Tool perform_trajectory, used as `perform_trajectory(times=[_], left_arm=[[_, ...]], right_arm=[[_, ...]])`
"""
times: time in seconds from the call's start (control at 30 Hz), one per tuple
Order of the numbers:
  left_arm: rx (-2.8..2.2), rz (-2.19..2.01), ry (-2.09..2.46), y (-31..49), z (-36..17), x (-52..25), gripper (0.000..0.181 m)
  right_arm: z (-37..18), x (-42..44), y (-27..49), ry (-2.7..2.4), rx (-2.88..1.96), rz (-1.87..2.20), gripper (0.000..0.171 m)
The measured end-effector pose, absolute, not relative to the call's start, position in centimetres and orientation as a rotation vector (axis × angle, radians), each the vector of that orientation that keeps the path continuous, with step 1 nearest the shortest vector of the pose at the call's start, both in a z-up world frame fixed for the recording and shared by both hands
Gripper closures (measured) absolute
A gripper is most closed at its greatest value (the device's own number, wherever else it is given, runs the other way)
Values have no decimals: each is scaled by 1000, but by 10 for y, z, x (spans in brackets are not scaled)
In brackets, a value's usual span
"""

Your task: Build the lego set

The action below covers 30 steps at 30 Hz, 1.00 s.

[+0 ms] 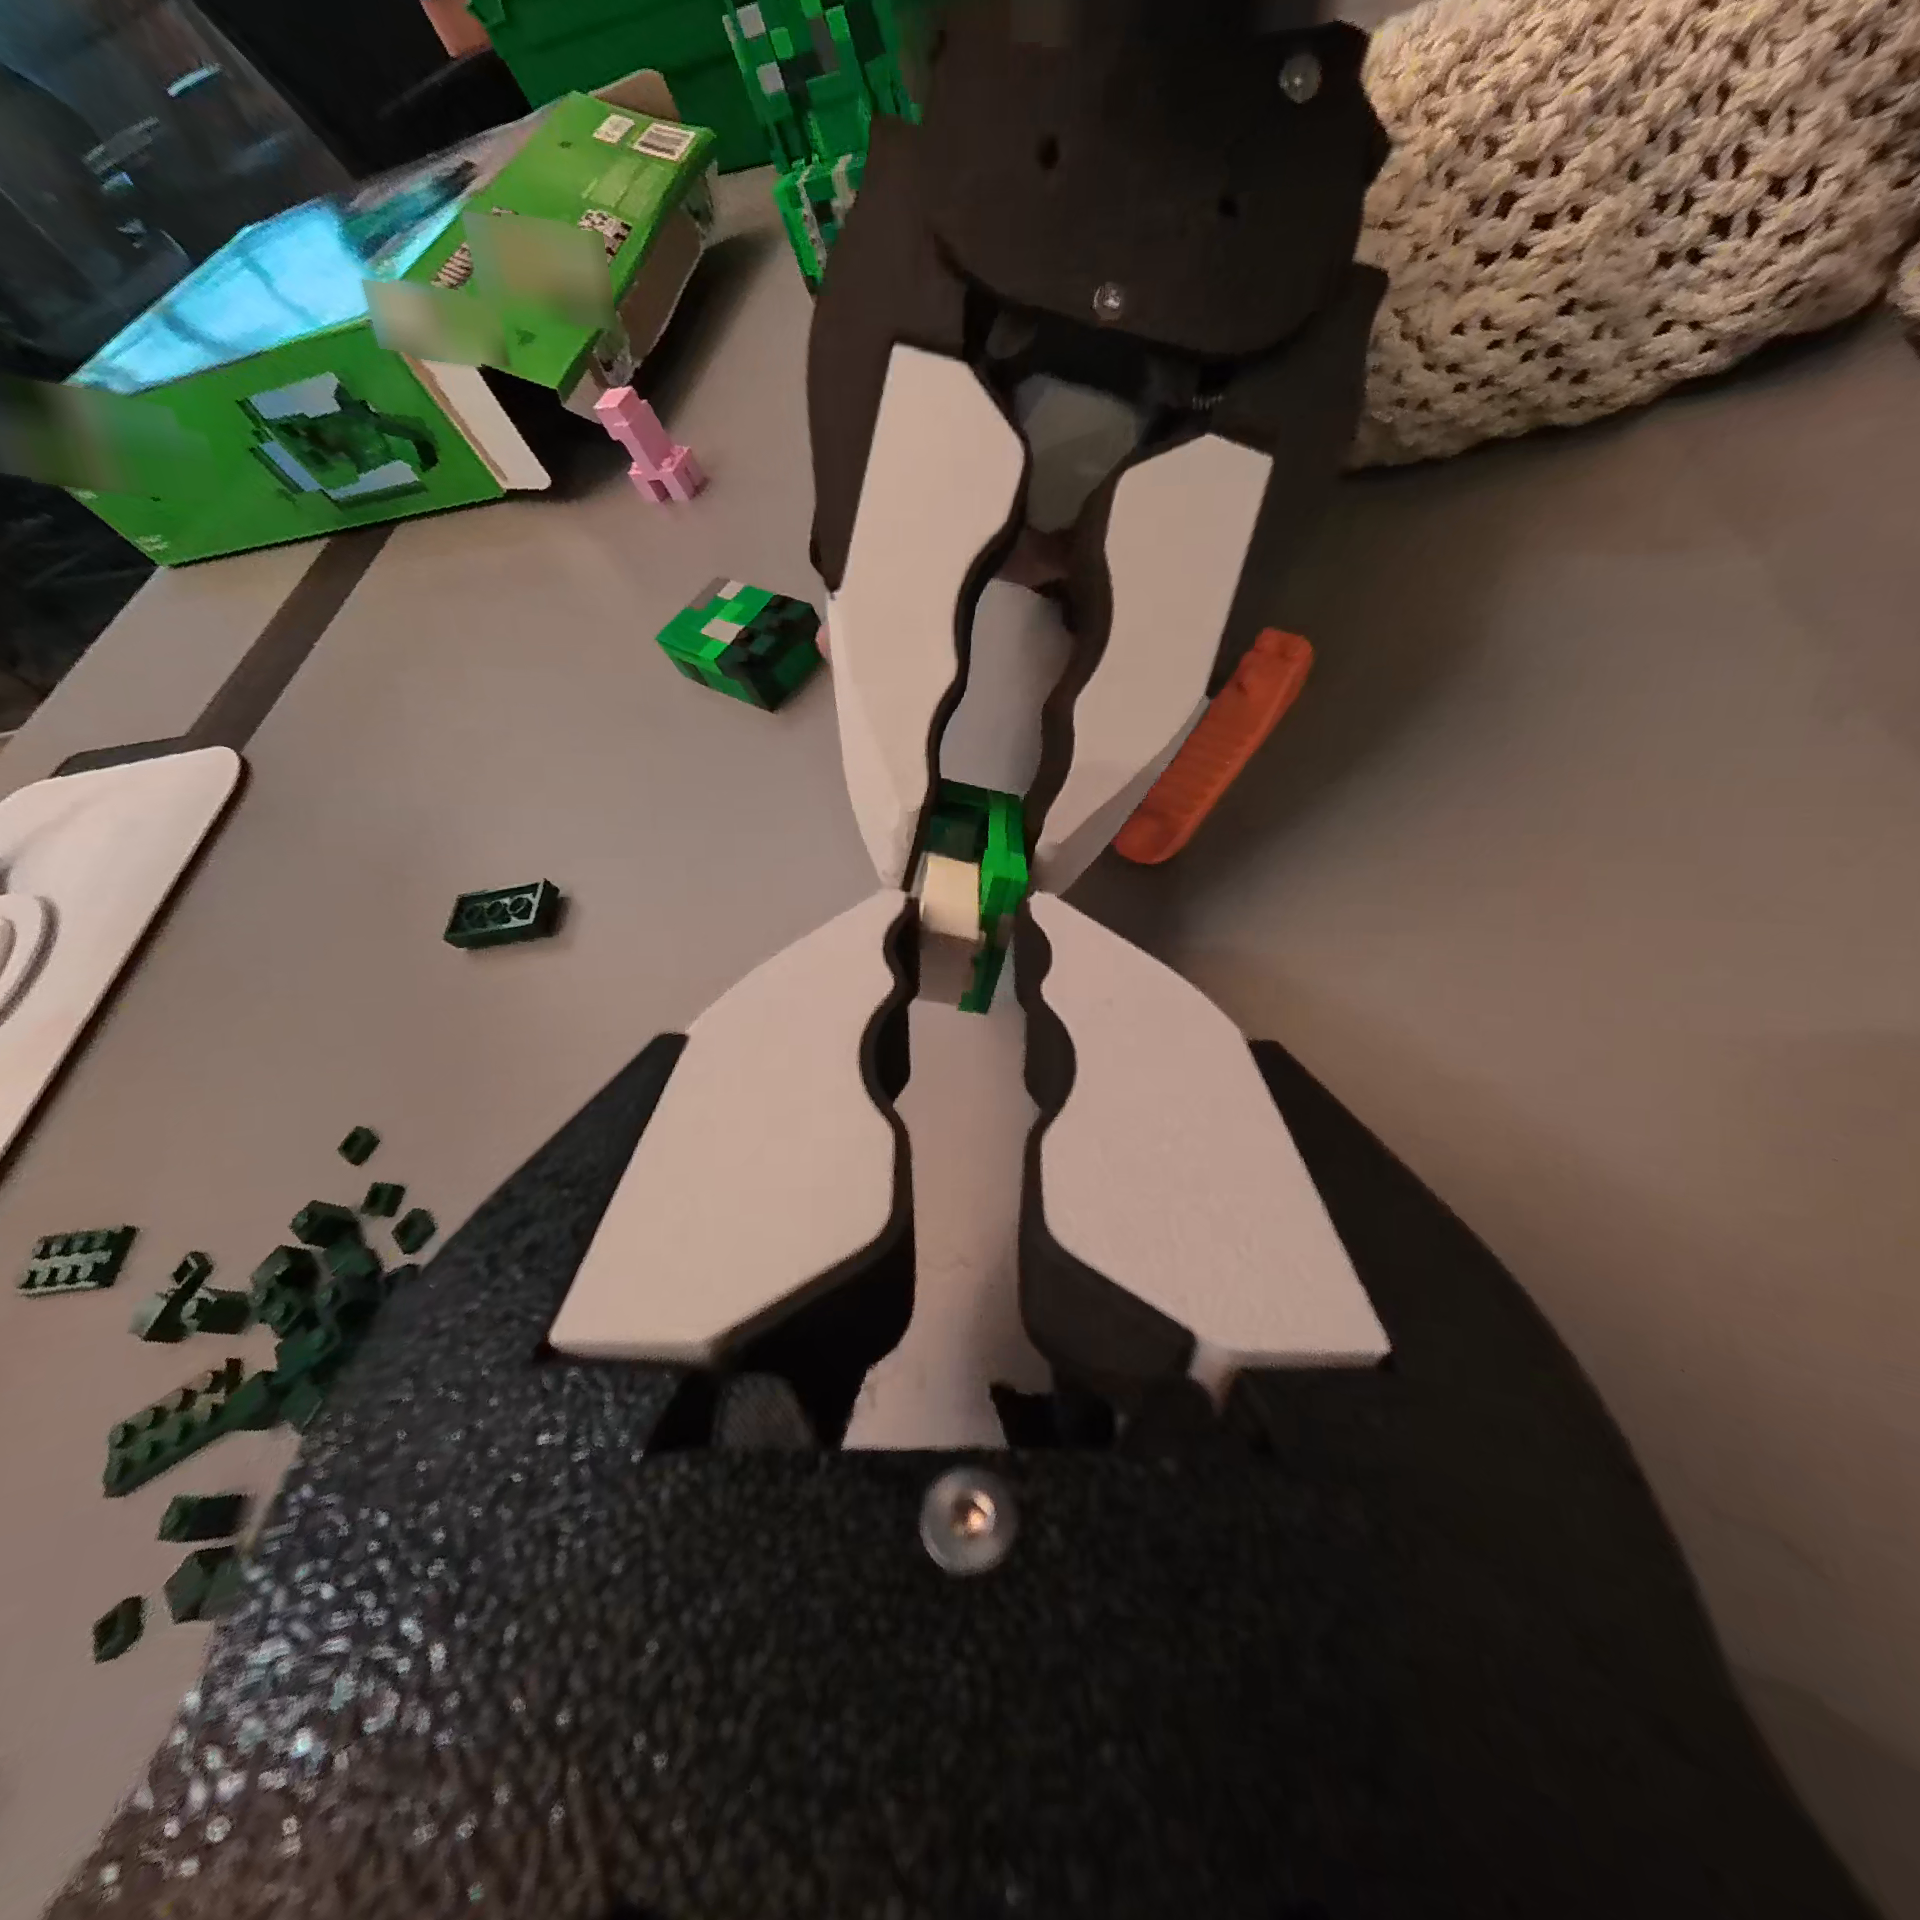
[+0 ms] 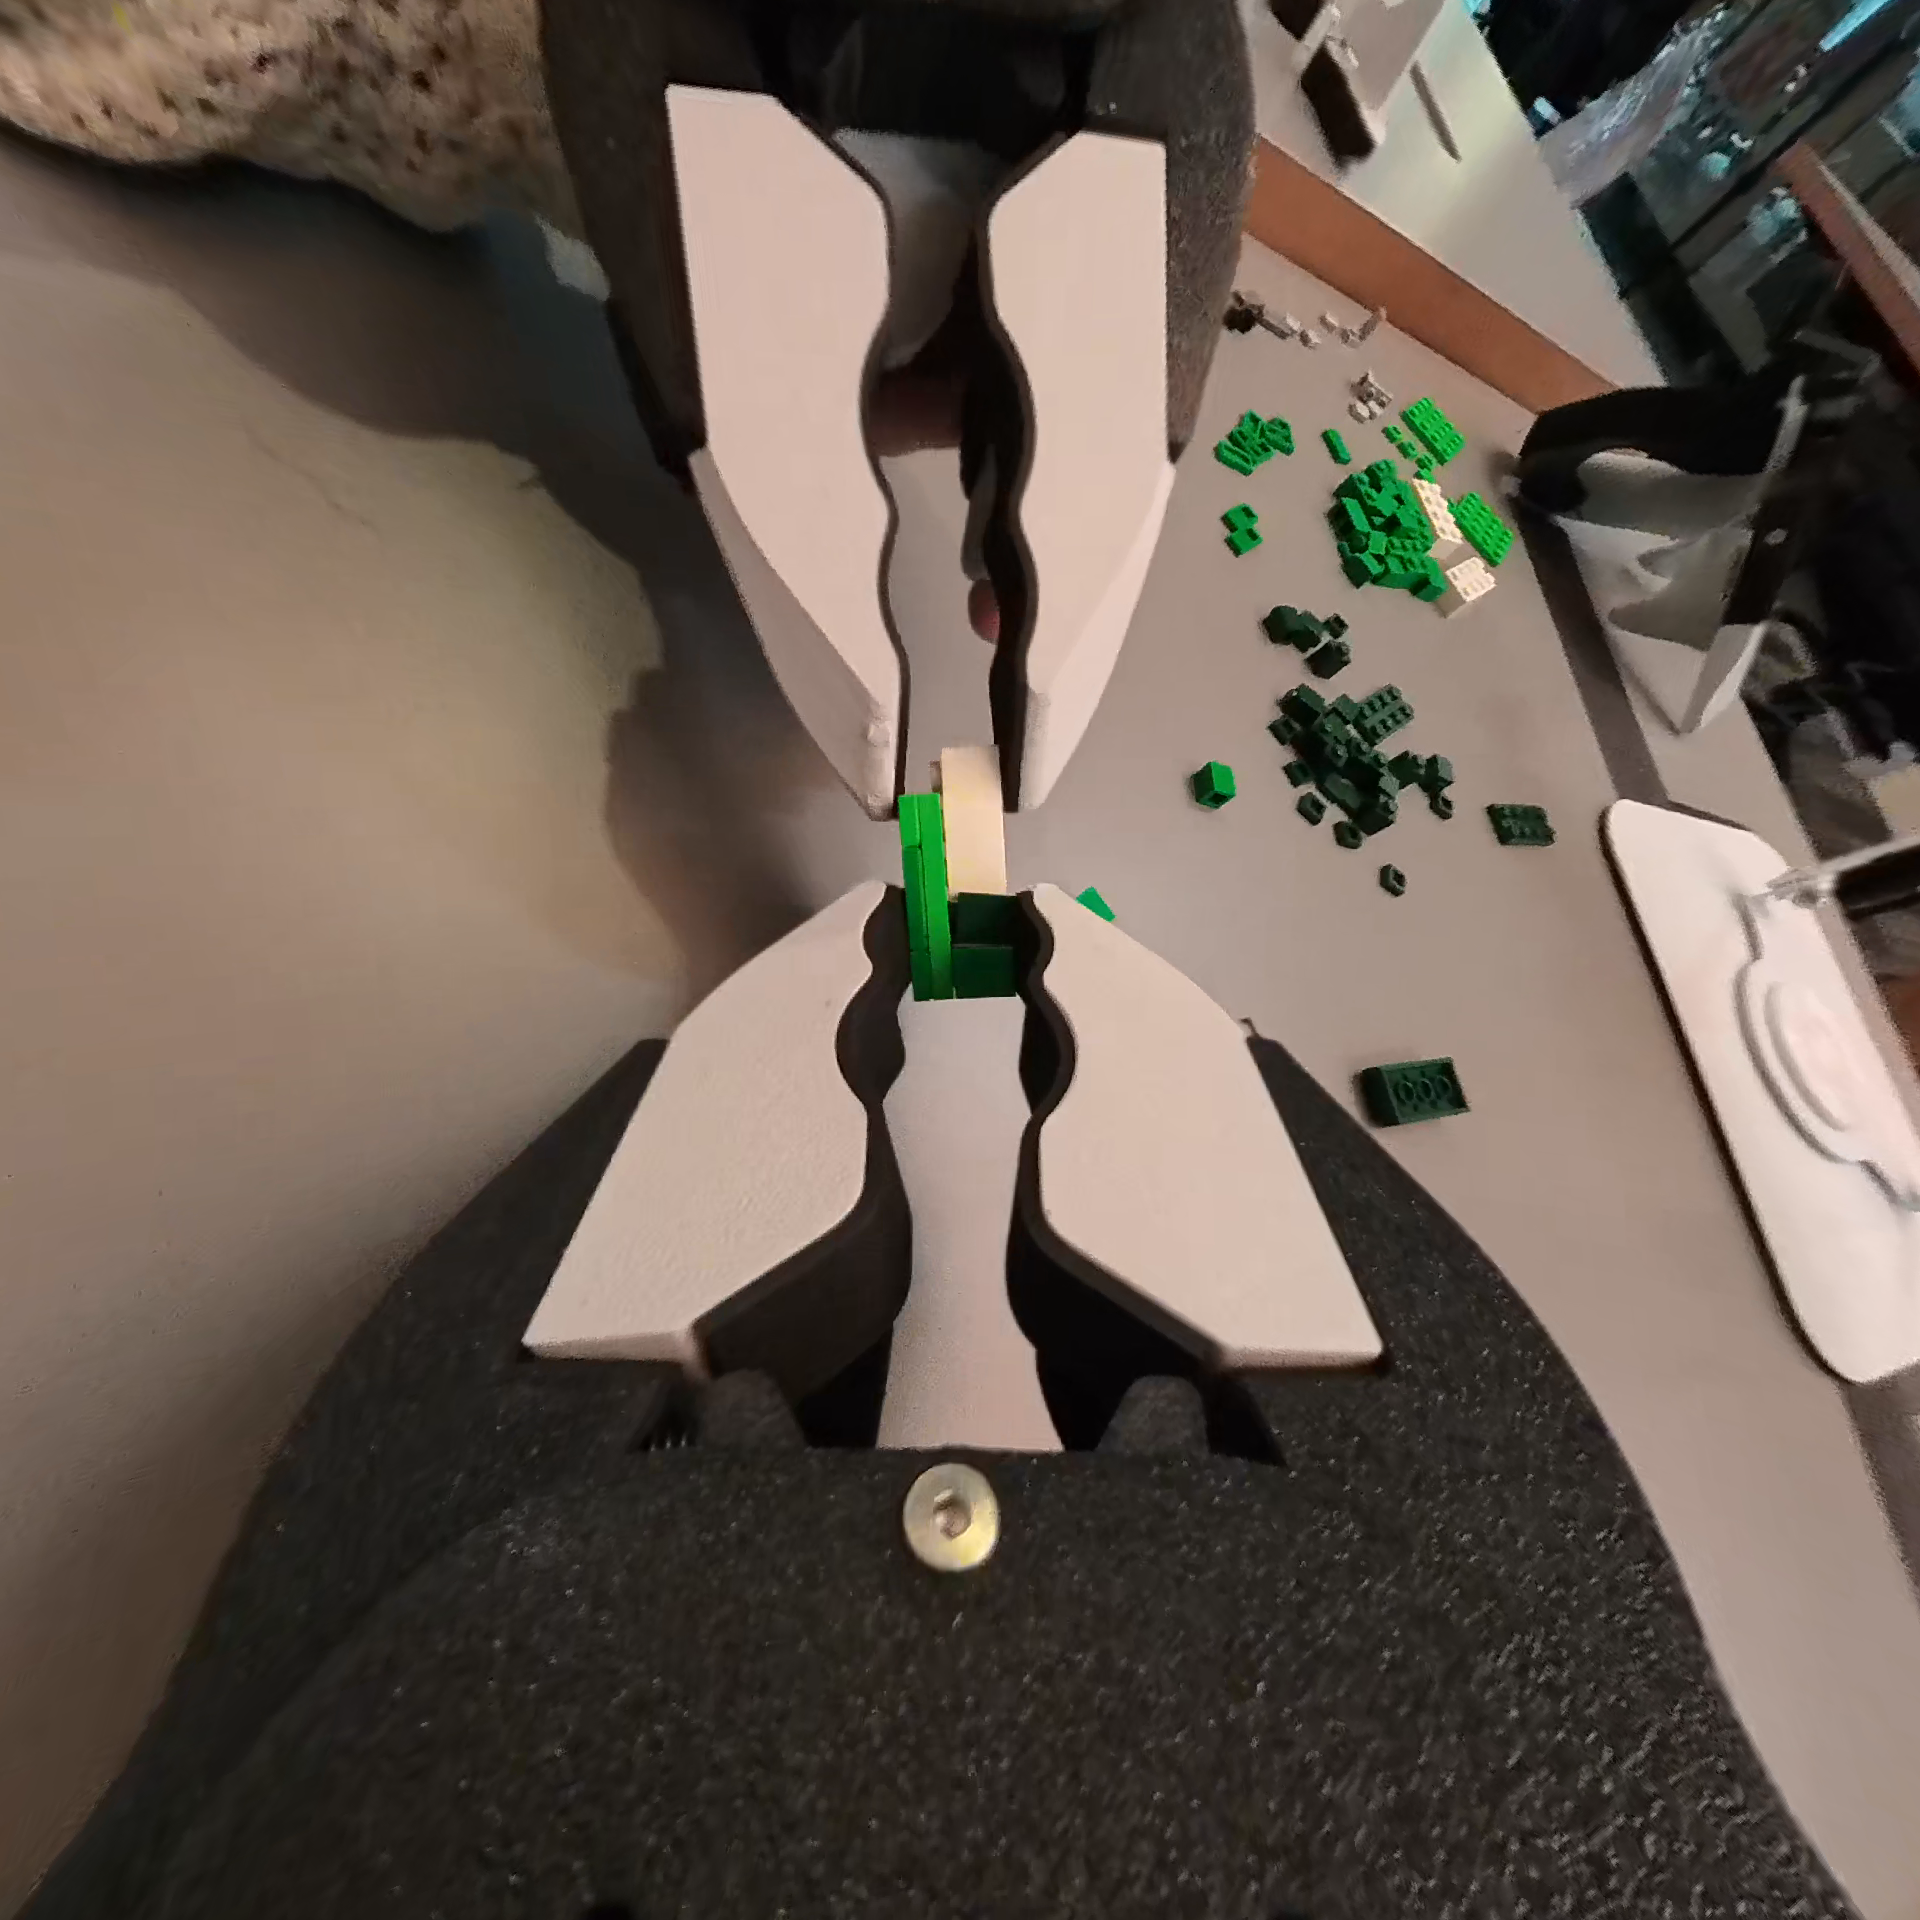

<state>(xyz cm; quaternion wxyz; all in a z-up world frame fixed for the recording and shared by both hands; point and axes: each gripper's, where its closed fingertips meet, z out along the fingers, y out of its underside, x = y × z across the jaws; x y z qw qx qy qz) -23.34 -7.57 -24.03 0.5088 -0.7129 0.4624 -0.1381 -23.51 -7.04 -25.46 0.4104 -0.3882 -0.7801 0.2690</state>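
- small green-and-white lego assembly [image 1: 971,914] is pinched between tips of left gripper [image 1: 961,951] and right gripper [image 2: 961,940].
- both grippers are held tip-to-tip above the grey table [image 1: 1455,935], each narrowly clamped on it.

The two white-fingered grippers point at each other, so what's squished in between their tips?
A small green and white lego assembly, gripped by the left gripper and right gripper from opposite ends. Both wrist views show it.

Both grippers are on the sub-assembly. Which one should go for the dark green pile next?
Left, probably. The dark green pile lies right beside the left gripper; from the right gripper it sits farther off, past its tips. Right is also shut on the sub-assembly and could hold it alone.
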Motion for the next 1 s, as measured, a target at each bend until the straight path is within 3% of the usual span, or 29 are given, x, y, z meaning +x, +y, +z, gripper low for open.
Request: perform_trajectory(times=[0.2,0.33,0.57,1.0], left_arm=[[-1708,-286,1098,-71,-240,-235,163],[-1702,-135,1086,-64,-240,-247,150],[-1629,-260,1023,-67,-225,-239,152],[-1546,-422,1016,-80,-210,-227,160]], right_arm=[[-254,-236,-65,-1958,-971,600,152],[-238,-239,-70,-1851,-1068,852,152],[-215,-235,-76,-1735,-1105,1175,152],[-213,-229,-85,-1775,-1043,1226,153]])
